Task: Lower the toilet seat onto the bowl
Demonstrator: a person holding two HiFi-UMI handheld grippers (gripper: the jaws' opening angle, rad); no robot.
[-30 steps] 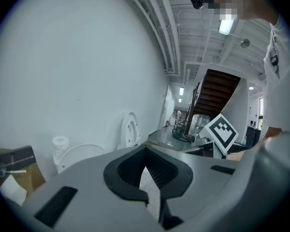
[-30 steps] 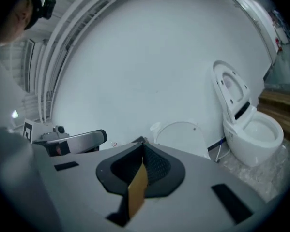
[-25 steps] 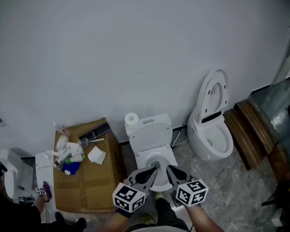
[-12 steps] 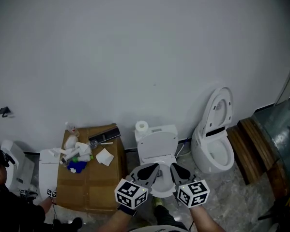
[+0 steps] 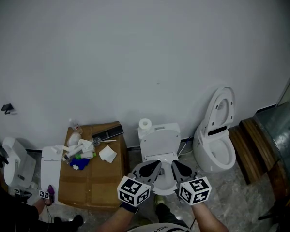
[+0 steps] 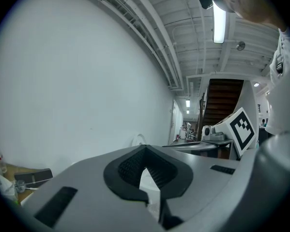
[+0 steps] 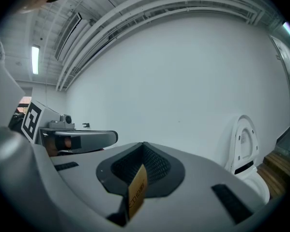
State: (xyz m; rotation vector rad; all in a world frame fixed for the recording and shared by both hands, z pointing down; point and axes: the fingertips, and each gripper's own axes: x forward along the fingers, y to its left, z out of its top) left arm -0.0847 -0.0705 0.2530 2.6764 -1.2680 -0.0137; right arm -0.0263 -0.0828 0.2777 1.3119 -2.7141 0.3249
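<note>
Seat (image 5: 221, 111) of the rt-hand toilet stands upright vs the wall, w/ its bowl (image 5: 213, 154) open below, so as things lie it isn't down and the whole lowering is left. Left gripper (image 5: 150, 167) and right gripper (image 5: 176, 166) hang low in front of the middle toilet (image 5: 159, 144), well apart from that seat. Fingers are together on both, nothing held. The middle toilet's front is covered by the grippers, so can't tell seat from lid there.
</note>
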